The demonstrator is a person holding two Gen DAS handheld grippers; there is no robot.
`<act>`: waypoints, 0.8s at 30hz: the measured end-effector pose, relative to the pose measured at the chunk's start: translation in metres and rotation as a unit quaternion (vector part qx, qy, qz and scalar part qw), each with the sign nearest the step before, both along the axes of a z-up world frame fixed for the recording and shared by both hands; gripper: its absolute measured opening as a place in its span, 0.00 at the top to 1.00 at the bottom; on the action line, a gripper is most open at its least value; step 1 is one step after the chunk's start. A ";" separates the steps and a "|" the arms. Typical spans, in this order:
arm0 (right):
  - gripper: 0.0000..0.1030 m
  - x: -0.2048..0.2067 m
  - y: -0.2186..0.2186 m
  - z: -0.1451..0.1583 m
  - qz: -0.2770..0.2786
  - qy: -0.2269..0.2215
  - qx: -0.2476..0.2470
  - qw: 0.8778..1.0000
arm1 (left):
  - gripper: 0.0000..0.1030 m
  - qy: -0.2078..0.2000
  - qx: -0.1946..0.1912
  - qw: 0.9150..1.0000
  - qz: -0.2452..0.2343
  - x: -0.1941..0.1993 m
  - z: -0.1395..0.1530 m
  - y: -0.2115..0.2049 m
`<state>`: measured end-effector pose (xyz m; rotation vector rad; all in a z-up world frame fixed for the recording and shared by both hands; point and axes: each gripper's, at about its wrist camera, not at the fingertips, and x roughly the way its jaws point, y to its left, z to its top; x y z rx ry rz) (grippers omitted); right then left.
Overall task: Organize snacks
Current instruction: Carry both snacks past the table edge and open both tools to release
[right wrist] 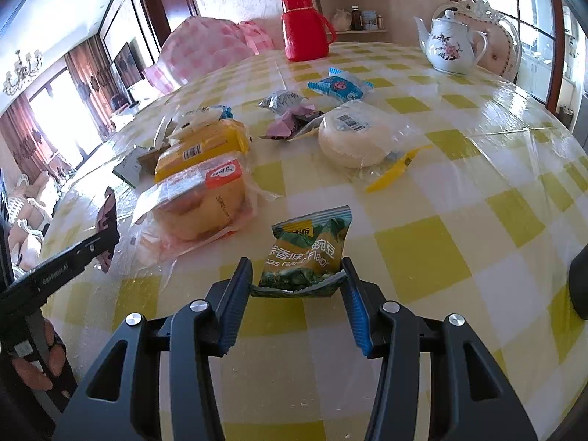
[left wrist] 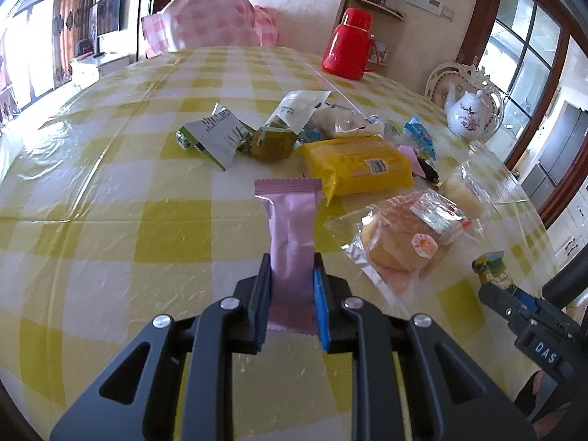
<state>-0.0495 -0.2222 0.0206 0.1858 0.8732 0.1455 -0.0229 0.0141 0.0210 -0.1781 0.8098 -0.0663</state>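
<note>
My left gripper (left wrist: 292, 268) is shut on a pink snack bar wrapper (left wrist: 292, 220), holding it by its near end above the yellow-checked table (left wrist: 110, 198). My right gripper (right wrist: 297, 272) is shut on a green pea snack packet (right wrist: 308, 253), pinching its lower end; it also shows at the right of the left wrist view (left wrist: 492, 266). A pile of snacks lies beyond: a yellow pack (left wrist: 356, 163), a bagged bun with red label (left wrist: 400, 242), green-white packets (left wrist: 217, 136), a round white cake (right wrist: 352, 136), a blue packet (right wrist: 340, 86).
A red thermos jug (left wrist: 349, 46) and a white flowered teapot (left wrist: 470, 114) stand at the table's far side. A pink-checked covered chair (left wrist: 213, 18) is behind the table. A yellow plastic strip (right wrist: 397, 171) lies by the white cake.
</note>
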 end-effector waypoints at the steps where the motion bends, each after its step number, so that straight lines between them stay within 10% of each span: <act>1: 0.54 -0.001 -0.002 0.001 -0.002 -0.004 0.003 1.000 | 0.80 -0.003 0.003 1.000 0.001 -0.003 0.001 -0.001; 24: 0.54 -0.075 0.002 0.042 0.015 -0.104 0.066 0.992 | 0.79 -0.050 0.045 0.997 -0.026 -0.092 0.032 -0.012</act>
